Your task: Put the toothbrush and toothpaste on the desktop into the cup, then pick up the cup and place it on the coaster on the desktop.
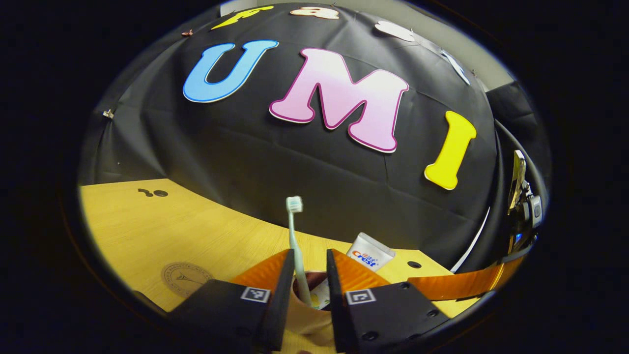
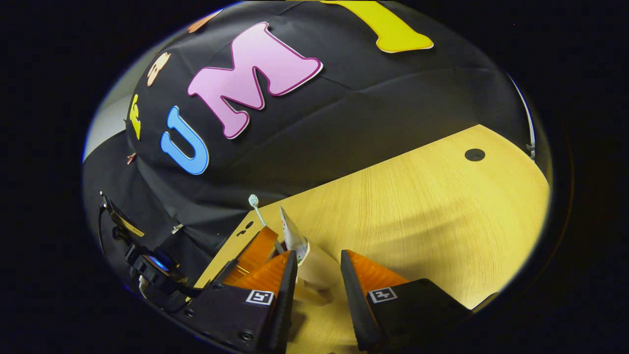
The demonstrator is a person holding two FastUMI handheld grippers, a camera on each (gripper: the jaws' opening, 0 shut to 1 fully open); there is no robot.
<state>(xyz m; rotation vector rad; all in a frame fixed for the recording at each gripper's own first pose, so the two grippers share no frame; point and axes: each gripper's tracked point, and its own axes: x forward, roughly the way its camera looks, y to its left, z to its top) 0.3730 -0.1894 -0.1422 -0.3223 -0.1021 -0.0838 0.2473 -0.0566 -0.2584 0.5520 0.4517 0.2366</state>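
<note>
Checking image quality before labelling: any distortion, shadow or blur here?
Left gripper view: fisheye bends the yellow wooden desktop edge into a curve; the pale green toothbrush stays sharp. Right gripper view: same bending, soft shadows across the desktop; the beige cup looks slightly soft.

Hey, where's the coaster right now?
In the left gripper view the coaster lies flat on the wooden desktop, low on the left, beside the left tongs and apart from the cup between them.

Pale green toothbrush, white toothpaste, tan cup, yellow wood-grain desktop.
</note>
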